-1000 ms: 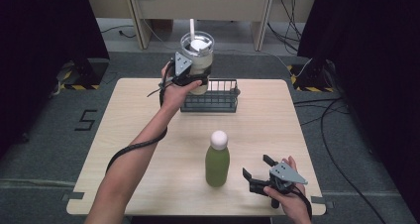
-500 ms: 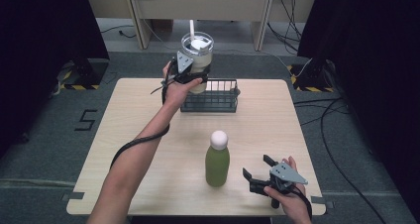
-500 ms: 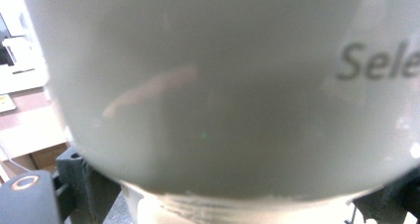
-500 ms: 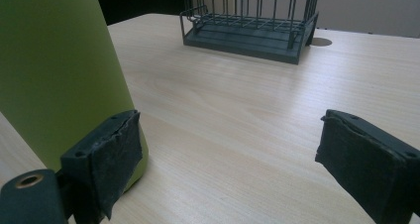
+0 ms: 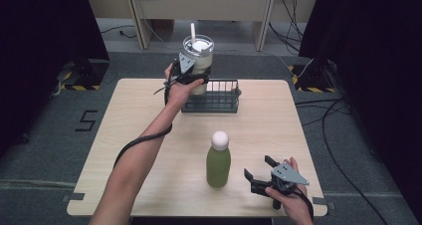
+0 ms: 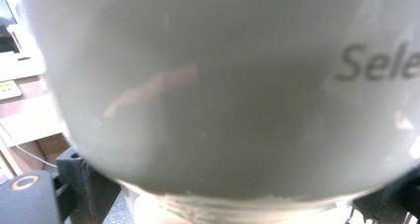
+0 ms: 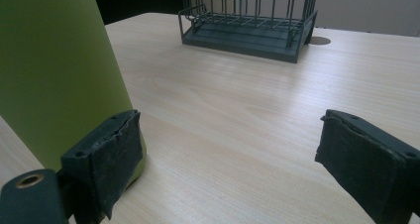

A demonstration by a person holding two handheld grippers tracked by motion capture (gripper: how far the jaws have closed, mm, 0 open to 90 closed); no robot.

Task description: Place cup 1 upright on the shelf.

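My left gripper is shut on a clear cup of milky drink with a white straw. It holds the cup in the air over the left end of a dark wire basket at the table's far side. In the left gripper view the cup sits right against the lens with grey lettering on its wall. A green bottle with a white cap stands upright near the front. My right gripper rests open just right of it. In the right gripper view the bottle stands beside the left pad, outside the open right gripper.
The light wooden table has bare surface on its left half and right side. The basket lies ahead of the right gripper across open tabletop. Cables run over the floor to the right of the table.
The cup in my left gripper has dipped very slightly toward the basket. The right gripper and the green bottle have stayed put.
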